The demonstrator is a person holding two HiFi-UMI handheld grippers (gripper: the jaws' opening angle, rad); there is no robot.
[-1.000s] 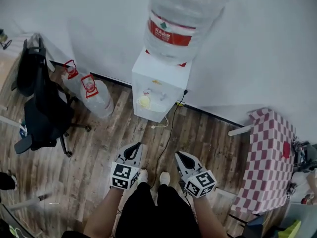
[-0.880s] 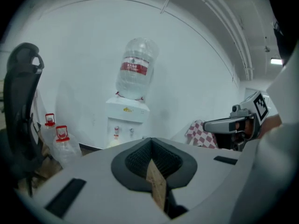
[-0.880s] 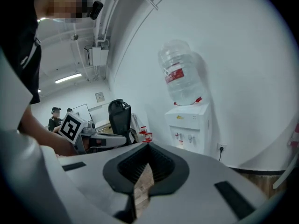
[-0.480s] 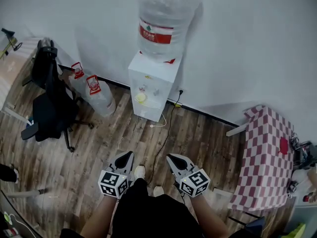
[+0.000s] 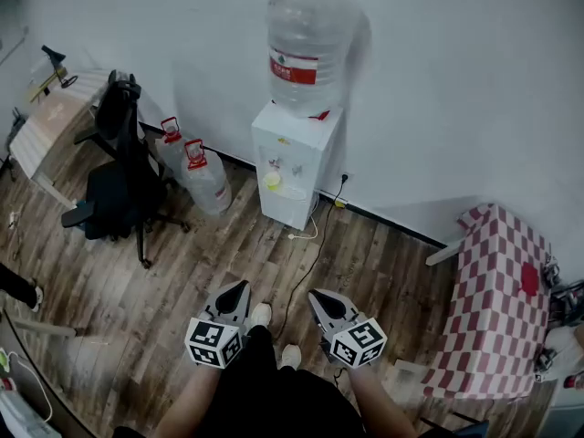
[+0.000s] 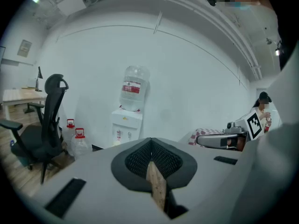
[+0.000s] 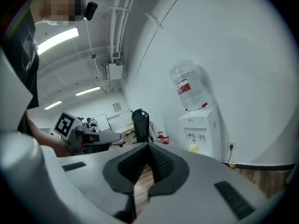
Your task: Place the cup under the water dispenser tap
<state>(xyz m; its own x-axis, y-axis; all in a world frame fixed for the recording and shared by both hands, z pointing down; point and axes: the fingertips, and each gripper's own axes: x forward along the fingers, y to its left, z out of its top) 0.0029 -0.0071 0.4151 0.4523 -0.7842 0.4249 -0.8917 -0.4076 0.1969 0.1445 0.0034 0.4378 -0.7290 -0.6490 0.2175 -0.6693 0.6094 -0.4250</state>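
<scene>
Two hand-held claws hang low in the frame above a wooden floor (image 5: 182,272): the left gripper (image 5: 241,286) and right gripper (image 5: 315,293) each have their jaws pressed together with nothing between them. Well apart from both, at upper centre, the yellow cup (image 5: 271,181) sits below the taps of the white water dispenser (image 5: 301,144), which carries a large bottle (image 5: 306,48). A black office chair (image 5: 119,185) stands at left, a red-checked table (image 5: 497,308) at lower right.
</scene>
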